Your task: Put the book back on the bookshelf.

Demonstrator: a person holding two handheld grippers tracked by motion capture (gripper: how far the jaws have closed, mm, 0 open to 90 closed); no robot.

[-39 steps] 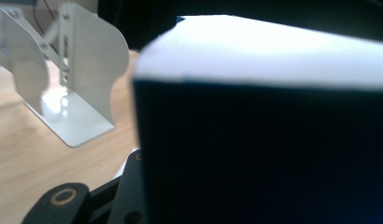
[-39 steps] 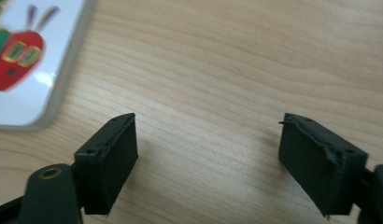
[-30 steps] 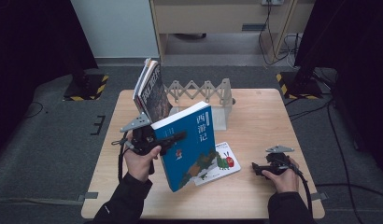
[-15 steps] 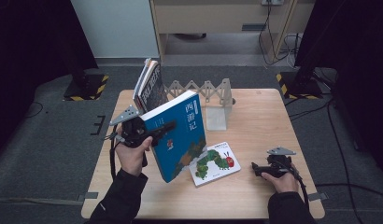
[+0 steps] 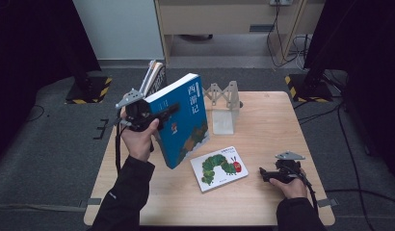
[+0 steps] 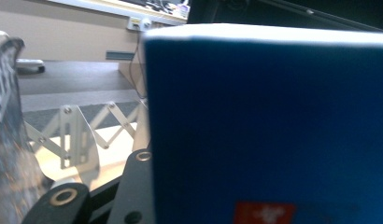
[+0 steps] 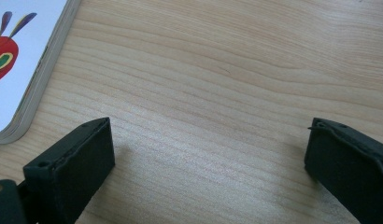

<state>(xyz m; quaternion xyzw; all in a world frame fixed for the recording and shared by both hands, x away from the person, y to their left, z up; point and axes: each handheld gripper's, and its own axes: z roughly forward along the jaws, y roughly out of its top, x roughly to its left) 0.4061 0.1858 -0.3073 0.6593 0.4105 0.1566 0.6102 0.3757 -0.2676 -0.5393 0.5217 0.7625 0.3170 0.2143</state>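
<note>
At the far left of the bench (image 5: 263,202) we see a few books (image 5: 154,77) leaning upright at its back edge, their spines toward us. Just right of them our left tongs (image 5: 159,114) are clamped on the blue book (image 5: 183,122), which we hold tilted in the air above the left half of the bench, clear of the wood, its cover with white characters facing right. In the left gripper view that blue cover (image 6: 269,126) sits right against the black jaw, and the white folding rack (image 6: 82,133) stands behind it.

Moving right, the same rack (image 5: 223,96) stands near the back middle of the bench, with a pale upright divider in front of it. Nearer to us, the caterpillar picture book (image 5: 218,168) lies flat, cover up, well apart from the blue book.

Farther right, our right tongs (image 5: 264,174) rest low on the bench near its front right corner, with the jaws wide apart around bare wood. In the right gripper view the corner of the picture book (image 7: 26,60) lies just beside the left jaw, not touching it.
</note>
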